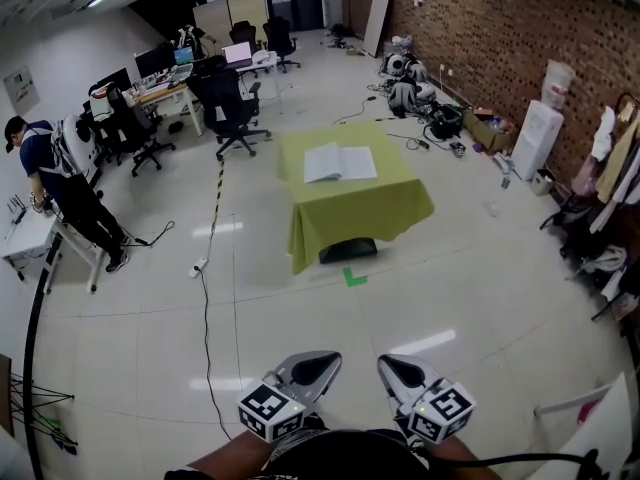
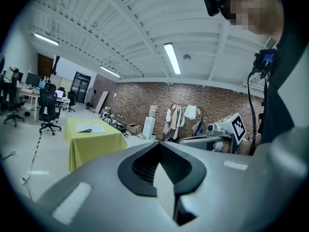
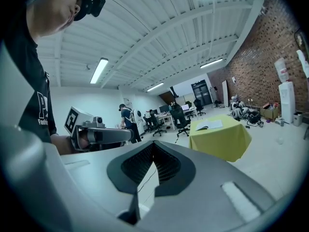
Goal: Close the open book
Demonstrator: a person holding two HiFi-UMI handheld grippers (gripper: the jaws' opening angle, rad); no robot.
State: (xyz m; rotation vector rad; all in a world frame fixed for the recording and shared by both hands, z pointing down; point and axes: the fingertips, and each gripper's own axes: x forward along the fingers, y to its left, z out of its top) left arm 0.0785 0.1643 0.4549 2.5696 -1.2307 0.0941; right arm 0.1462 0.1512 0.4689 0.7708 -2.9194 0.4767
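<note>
Well apart from both grippers, one open book [image 1: 340, 163] lies flat near the middle of the single worktop [image 1: 395, 206], which a yellow-green cloth drapes down to the floor. The left gripper [image 2: 158, 144] has its jaws pressed together with nothing between them, and the right gripper [image 3: 153, 144] is likewise closed and empty; the two are held side by side, low in the head view. Between them and the worktop's near edge is pale, glossy tiled floor [image 1: 300, 318] carrying one green tape mark [image 1: 355, 277]. One dark object [image 1: 348, 250] pokes out from under the cloth at that edge. Off the worktop's left edge, a cable [image 1: 206, 308] and a black-and-yellow striped line [image 1: 217, 193] run along the floor. At least three black office chairs [image 1: 235, 106] stand by desks beyond its far-left corner, and one person [image 1: 60, 183] stands by a white desk at the left wall. A brick wall [image 1: 490, 28] runs along the right side, with one water dispenser [image 1: 536, 136] and hanging clothes [image 1: 612, 163] against it.
</note>
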